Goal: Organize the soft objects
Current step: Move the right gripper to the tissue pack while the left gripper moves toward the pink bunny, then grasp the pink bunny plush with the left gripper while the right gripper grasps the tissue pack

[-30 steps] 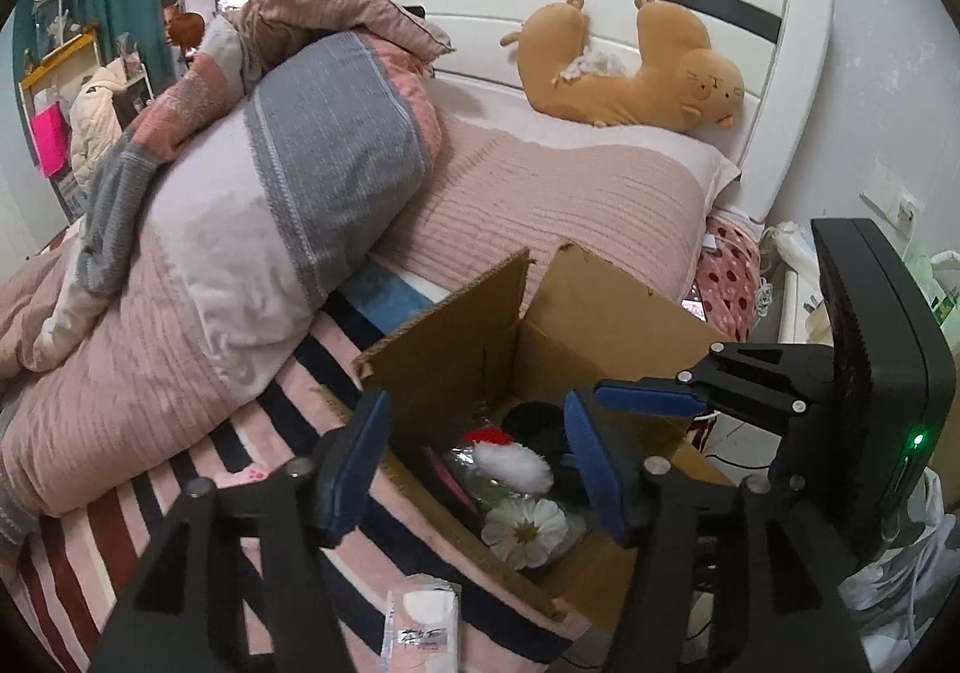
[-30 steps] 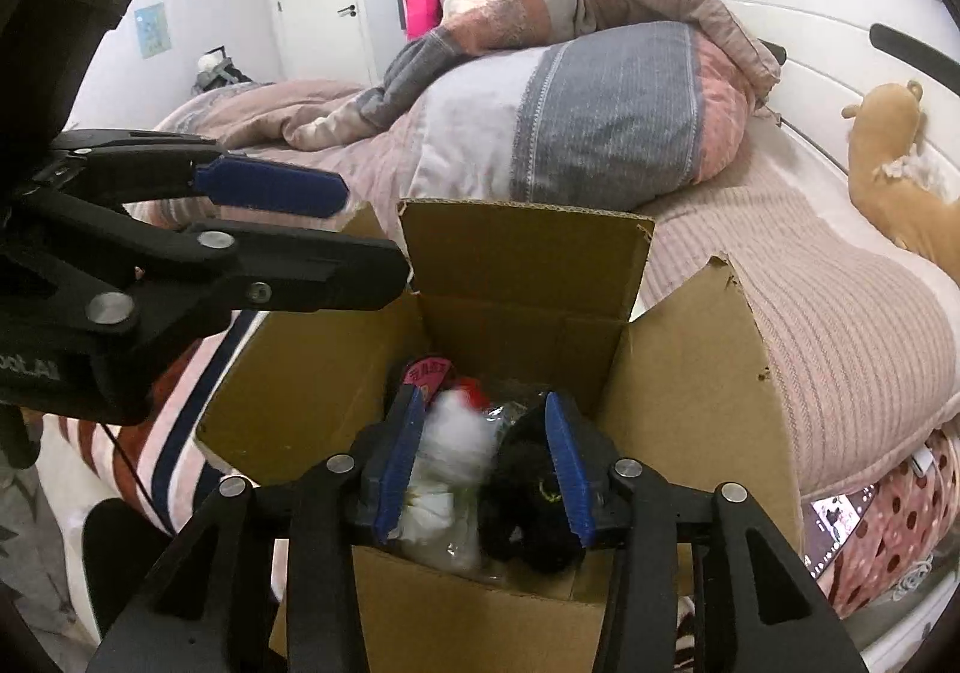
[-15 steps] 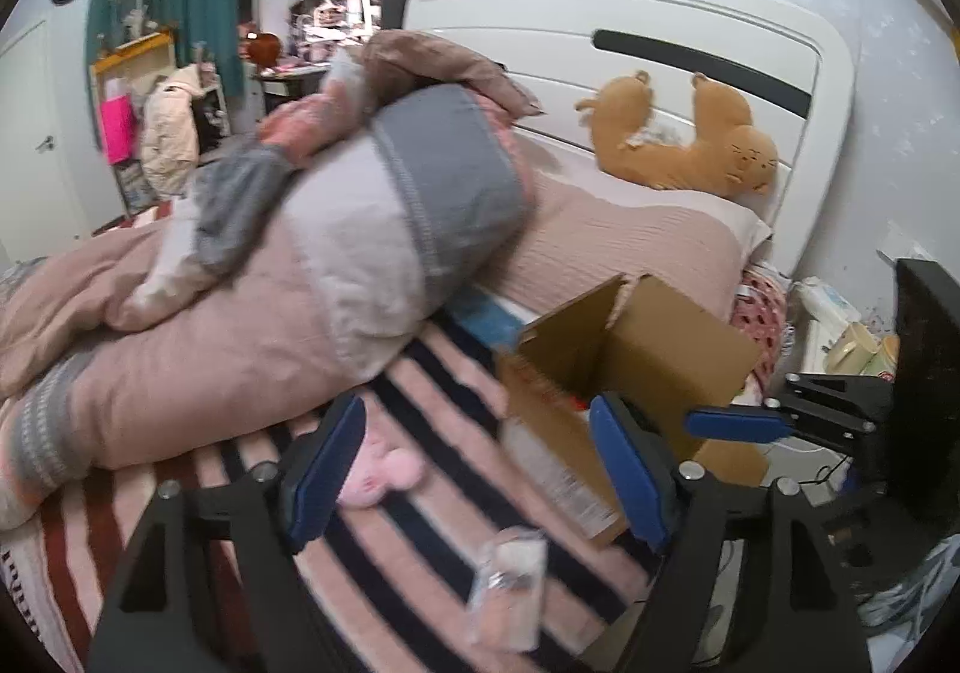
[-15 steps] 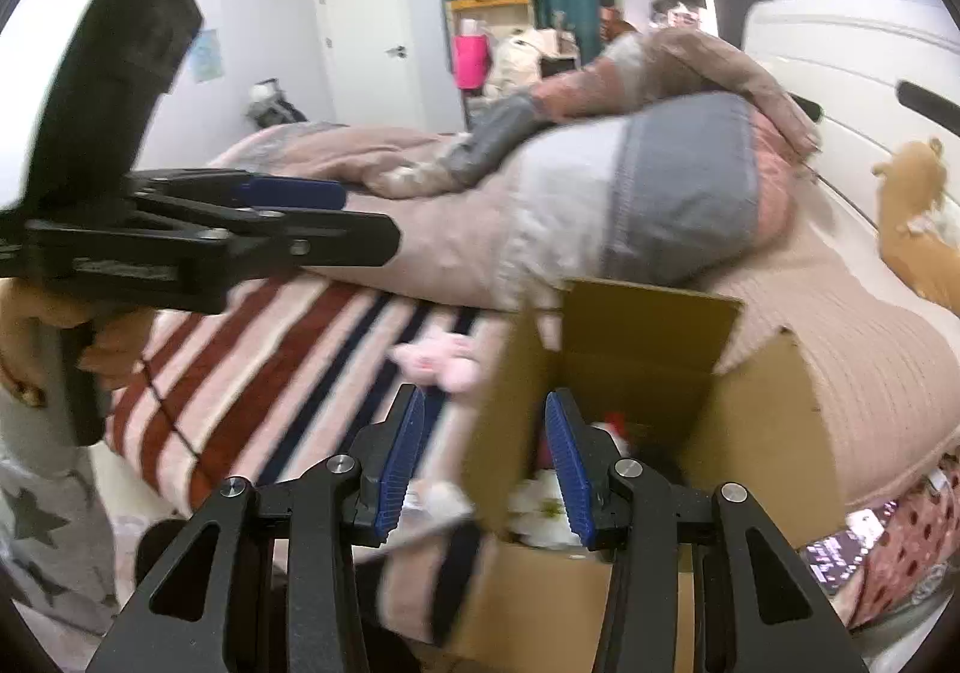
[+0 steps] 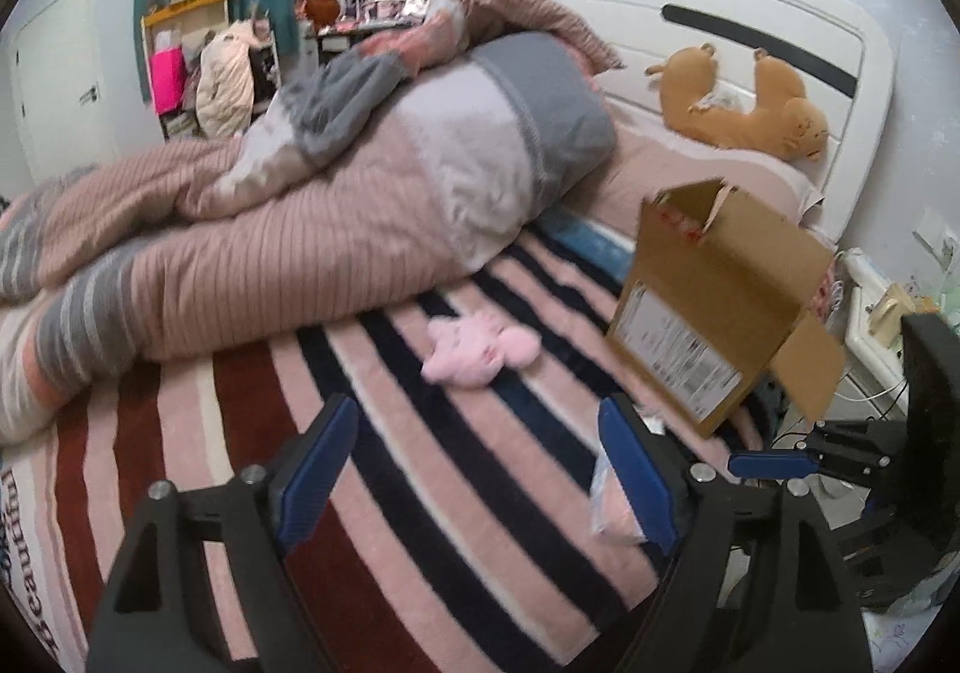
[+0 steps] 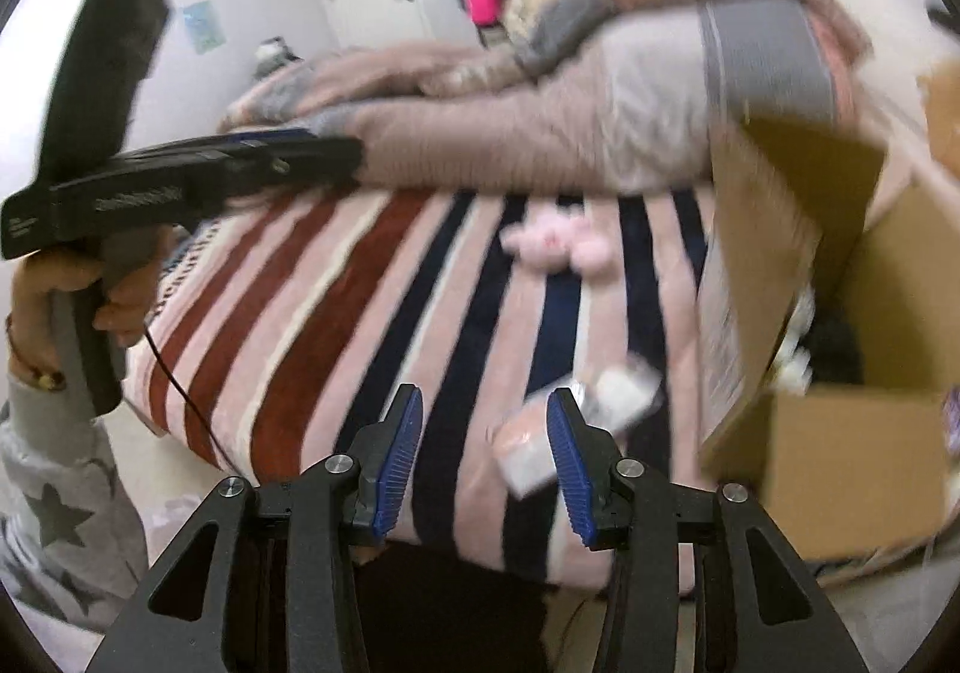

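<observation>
A pink plush toy (image 5: 480, 347) lies on the striped blanket (image 5: 372, 481), left of the open cardboard box (image 5: 720, 307); it also shows in the right wrist view (image 6: 558, 247). A plastic-wrapped pink packet (image 6: 564, 427) lies near the bed's front edge, partly behind my right gripper's right finger; in the left wrist view the packet (image 5: 612, 505) sits by the right finger. My left gripper (image 5: 480, 481) is open and empty above the blanket. My right gripper (image 6: 483, 460) is open and empty. The box (image 6: 840, 313) holds several soft items.
A rolled pink and grey duvet (image 5: 336, 193) fills the bed's back half. An orange plush (image 5: 738, 103) leans on the white headboard (image 5: 750, 13). A nightstand (image 5: 882, 313) stands right of the bed. The left gripper's body (image 6: 180, 175) crosses the right wrist view.
Both grippers pulled back and swung left, away from the box, over the striped blanket. The pink plush and the packet have come into fuller view. Both stay open.
</observation>
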A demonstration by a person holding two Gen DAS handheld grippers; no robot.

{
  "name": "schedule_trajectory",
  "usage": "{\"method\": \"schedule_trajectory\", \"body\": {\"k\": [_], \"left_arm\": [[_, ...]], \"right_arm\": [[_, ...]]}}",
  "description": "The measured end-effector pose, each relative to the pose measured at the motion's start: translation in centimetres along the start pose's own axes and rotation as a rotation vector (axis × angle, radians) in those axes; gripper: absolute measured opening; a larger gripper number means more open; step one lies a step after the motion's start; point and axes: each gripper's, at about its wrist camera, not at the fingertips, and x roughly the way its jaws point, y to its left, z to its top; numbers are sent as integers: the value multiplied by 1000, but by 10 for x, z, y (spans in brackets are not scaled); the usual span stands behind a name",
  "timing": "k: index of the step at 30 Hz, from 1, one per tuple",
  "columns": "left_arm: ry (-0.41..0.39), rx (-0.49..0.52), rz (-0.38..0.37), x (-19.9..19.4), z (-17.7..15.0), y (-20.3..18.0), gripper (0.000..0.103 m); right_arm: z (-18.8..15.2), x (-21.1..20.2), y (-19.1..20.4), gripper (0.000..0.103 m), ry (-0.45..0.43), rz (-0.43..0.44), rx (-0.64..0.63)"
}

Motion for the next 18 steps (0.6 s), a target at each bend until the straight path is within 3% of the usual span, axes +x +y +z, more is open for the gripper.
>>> {"method": "schedule_trajectory", "body": {"k": [1, 3, 8, 18], "left_arm": [[9, -7, -2, 5, -3, 3, 80], [30, -20, -10, 17, -11, 10, 80], [65, -37, -14, 39, -17, 20, 80], [88, -66, -16, 66, -15, 36, 80]], "right_arm": [[-5, 10, -3, 57, 17, -24, 29], [-12, 30, -11, 62, 54, -76, 74], [-17, 76, -29, 63, 133, -79, 144], [16, 112, -34, 73, 79, -140, 121]]}}
